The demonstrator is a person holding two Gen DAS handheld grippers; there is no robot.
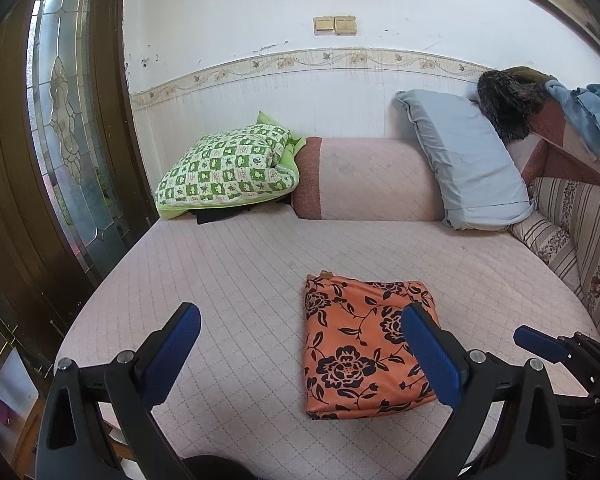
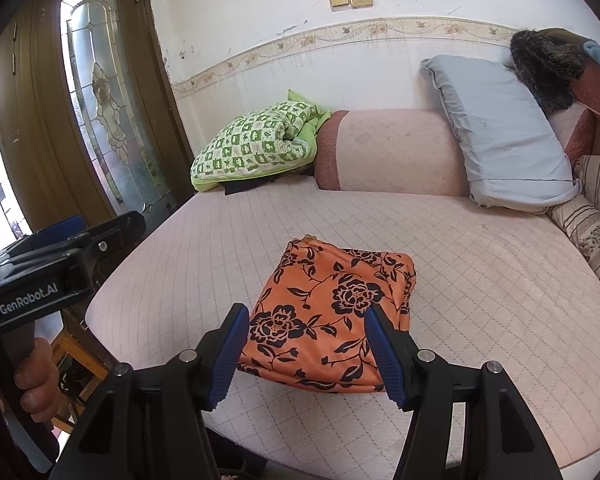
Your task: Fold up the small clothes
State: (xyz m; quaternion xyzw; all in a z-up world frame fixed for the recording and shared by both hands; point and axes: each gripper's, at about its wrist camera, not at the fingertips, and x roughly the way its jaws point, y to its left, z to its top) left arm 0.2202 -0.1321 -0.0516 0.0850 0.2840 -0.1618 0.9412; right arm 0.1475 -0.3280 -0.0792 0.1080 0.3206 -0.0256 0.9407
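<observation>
A green checked quilt (image 1: 228, 170) lies folded at the back of the pink bed cover (image 1: 228, 264). A blue pillow (image 1: 466, 160) leans beside a pink bolster (image 1: 370, 180). A glass door (image 1: 66, 120) is on the left.

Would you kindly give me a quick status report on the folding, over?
Left gripper open, empty. Right gripper open, empty, above near edge of the garment. Orange floral garment lies folded on pink bed cover. Nothing in the way.
</observation>
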